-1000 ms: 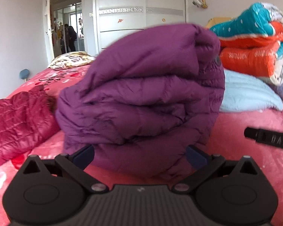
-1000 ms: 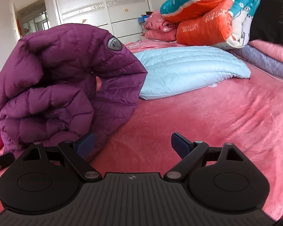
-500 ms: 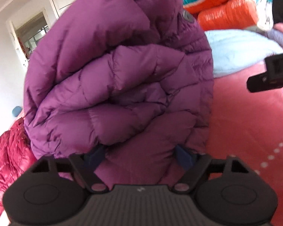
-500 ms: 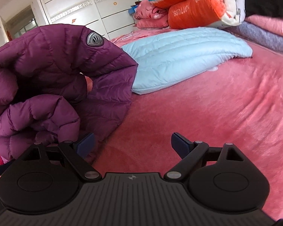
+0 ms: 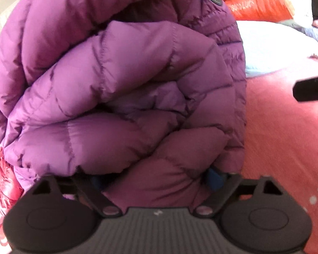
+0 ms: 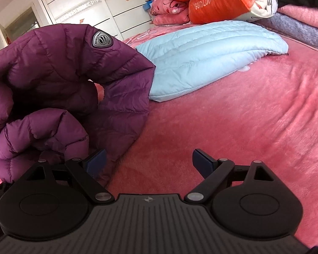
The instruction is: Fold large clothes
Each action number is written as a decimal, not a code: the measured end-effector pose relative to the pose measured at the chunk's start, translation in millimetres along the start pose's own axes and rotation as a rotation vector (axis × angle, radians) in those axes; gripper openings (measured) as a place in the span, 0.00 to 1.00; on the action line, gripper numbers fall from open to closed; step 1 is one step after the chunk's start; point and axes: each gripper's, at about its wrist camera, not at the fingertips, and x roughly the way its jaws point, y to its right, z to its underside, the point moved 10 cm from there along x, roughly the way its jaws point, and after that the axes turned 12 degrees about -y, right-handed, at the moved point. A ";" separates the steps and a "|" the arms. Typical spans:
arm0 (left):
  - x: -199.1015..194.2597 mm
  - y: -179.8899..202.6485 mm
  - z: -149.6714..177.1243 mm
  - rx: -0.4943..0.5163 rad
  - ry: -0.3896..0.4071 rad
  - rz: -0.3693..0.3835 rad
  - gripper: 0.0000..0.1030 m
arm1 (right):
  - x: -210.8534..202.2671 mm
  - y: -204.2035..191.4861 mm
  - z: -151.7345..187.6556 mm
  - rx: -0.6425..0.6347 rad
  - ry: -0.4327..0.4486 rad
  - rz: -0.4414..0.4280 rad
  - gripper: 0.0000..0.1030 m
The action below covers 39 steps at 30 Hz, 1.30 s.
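Left gripper (image 5: 156,180), jaws just closing, blue pads pressed into the lower fold of the rolled purple down jacket (image 5: 120,80) (bundle fills the left wrist view). Right gripper (image 6: 149,162) spread wide and empty over the pink bedspread (image 6: 233,116), jacket just left of it. Light blue jacket (image 6: 207,53) lies farther right, folded quilts (image 6: 218,2) beyond

1. Folded down jacket (image 6: 59,89) bundled on the bed cover (image 6: 233,127), left of the right gripper (image 6: 149,163).
2. Between the left gripper's (image 5: 156,180) closing jaws: the bundle's near fold.
3. Flat padded jacket (image 6: 209,55) just right of and behind the bundle.
4. Stacked quilts (image 6: 218,2) farther back, right.
5. Another jacket (image 5: 0,182) at near left, partly under the bundle's edge.
6. Wardrobe (image 6: 91,6) far behind.
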 end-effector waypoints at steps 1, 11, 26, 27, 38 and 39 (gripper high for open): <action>-2.7 -2.9 -1.4 -0.021 0.008 0.008 0.64 | 0.8 0.3 -0.3 -0.001 -0.001 0.002 1.00; -61.8 -67.4 -0.1 -0.322 0.065 0.168 0.10 | 17.8 2.2 4.4 0.013 -0.064 -0.011 1.00; -116.0 -171.5 50.8 -0.557 0.098 0.106 0.10 | 59.3 -42.0 10.7 -0.007 -0.157 -0.200 1.00; -119.5 -169.9 56.6 -0.543 0.098 0.099 0.10 | 55.7 -46.3 7.4 -0.027 -0.133 -0.213 1.00; -112.8 -140.7 114.2 -0.491 -0.011 0.179 0.10 | 12.5 -86.3 -9.7 -0.168 -0.003 -0.430 1.00; -112.5 -134.3 118.1 -0.471 -0.015 0.180 0.10 | 9.9 -89.2 -9.6 -0.187 0.004 -0.435 1.00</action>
